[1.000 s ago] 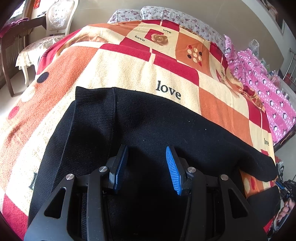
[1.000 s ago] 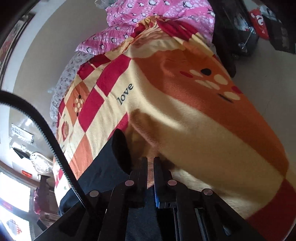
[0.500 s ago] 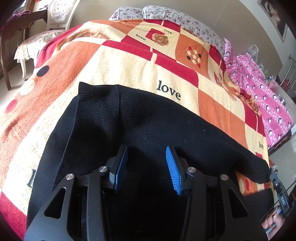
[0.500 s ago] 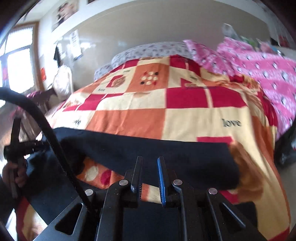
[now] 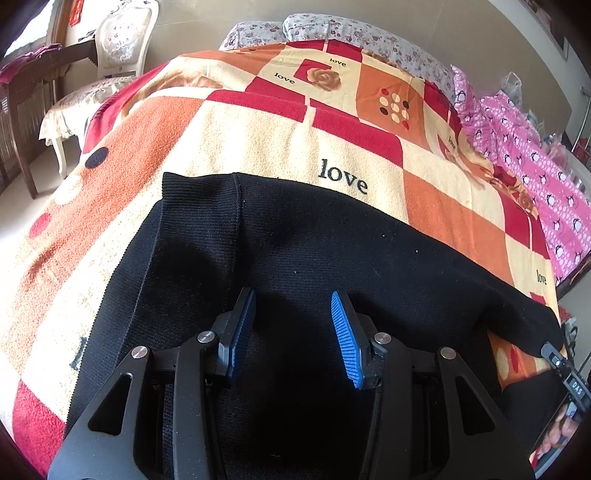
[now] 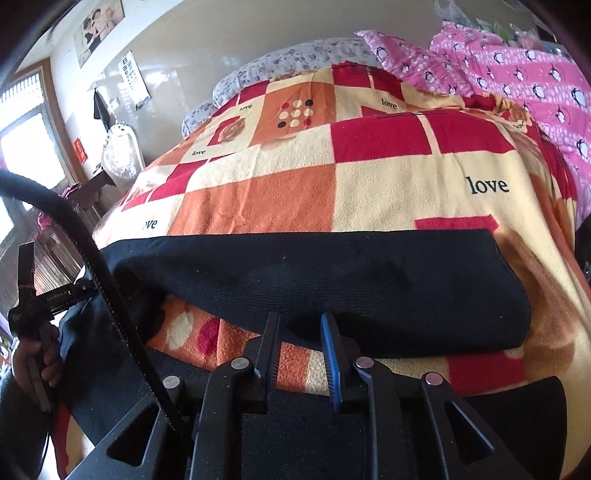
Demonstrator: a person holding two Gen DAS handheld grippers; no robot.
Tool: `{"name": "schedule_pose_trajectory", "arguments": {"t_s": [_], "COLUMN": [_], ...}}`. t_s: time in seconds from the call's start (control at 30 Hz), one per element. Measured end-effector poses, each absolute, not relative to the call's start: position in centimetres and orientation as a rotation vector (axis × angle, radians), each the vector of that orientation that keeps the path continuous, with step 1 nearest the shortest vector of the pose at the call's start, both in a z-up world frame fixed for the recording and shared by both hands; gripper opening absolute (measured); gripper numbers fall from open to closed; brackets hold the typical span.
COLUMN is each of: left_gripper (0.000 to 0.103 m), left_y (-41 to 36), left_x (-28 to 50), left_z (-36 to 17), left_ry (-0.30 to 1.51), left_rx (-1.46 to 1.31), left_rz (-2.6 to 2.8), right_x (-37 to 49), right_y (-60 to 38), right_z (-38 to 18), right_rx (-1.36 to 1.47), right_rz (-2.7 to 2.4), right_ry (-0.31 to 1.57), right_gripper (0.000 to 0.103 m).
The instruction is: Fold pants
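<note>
**A:** Status on the left gripper [image 5: 293, 325]?

**B:** Fingers spread, nothing between the blue pads [image 5: 345, 339]. It hung over the black knit pants [image 5: 295, 251], waist end, ribbed band at the upper left of its view.

**A:** Where were the pants?

**B:** Laid across the near end of the bed, on the checked "love" blanket [image 5: 258, 136]. One leg [image 6: 314, 280] ran flat across the right wrist view, hem end at the right. A strip of blanket showed between that leg and a second black layer [image 6: 509, 410] nearer the camera.

**A:** Right gripper [image 6: 299, 350]?

**B:** Fingers parted by a narrow gap, gripping nothing. Tips sat at the near edge of the leg; contact I couldn't tell.

**A:** Anything else in frame?

**B:** Pink penguin-print quilt [image 6: 517, 66] on the bed's right side, floral pillows [image 5: 332, 29] at the head, a white upholstered chair [image 5: 118, 40] beside the bed on the left. A black cable [image 6: 96, 266] crossed the right wrist view, and the left hand [image 6: 33, 362] was visible there on its gripper's handle.
</note>
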State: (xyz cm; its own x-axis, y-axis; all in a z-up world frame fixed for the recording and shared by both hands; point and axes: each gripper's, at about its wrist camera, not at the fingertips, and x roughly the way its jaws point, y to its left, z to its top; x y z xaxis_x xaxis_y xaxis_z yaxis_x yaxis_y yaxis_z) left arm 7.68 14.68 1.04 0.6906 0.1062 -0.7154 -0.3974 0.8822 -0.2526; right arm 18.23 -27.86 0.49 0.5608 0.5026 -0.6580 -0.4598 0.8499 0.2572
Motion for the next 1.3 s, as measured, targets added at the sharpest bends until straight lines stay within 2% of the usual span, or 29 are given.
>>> {"name": "schedule_pose_trajectory", "arguments": {"t_s": [0.47, 0.57, 0.7, 0.93, 1.03, 1.2, 1.3], "left_gripper": [0.042, 0.042, 0.042, 0.042, 0.042, 0.042, 0.042], "left_y": [15.4, 17.5, 21.9, 29.6, 28.9, 24.3, 24.7], "left_x": [7.2, 5.6, 4.2, 5.4, 6.6, 8.8, 9.9], "left_z": [1.5, 4.5, 8.4, 6.1, 4.5, 3.0, 2.8], "left_ry": [0.763, 0.69, 0.598, 0.778, 0.832, 0.9, 0.892], "left_rx": [-0.462, -0.463, -0.271, -0.383, -0.393, -0.203, -0.186], "left_rz": [0.258, 0.232, 0.322, 0.348, 0.263, 0.06, 0.05], "right_x": [18.5, 18.5, 18.5, 18.5, 18.5, 18.6, 18.7], "right_y": [-27.9, -28.0, -27.9, -27.9, -27.9, -27.9, -27.8], "right_z": [0.3, 0.3, 0.3, 0.4, 0.3, 0.3, 0.3], "right_rx": [0.07, 0.081, 0.081, 0.081, 0.083, 0.088, 0.086], "right_rz": [0.561, 0.568, 0.575, 0.586, 0.592, 0.606, 0.612], "right_ry": [0.804, 0.807, 0.804, 0.794, 0.796, 0.804, 0.806], "right_gripper": [0.024, 0.024, 0.026, 0.026, 0.026, 0.026, 0.026]}}
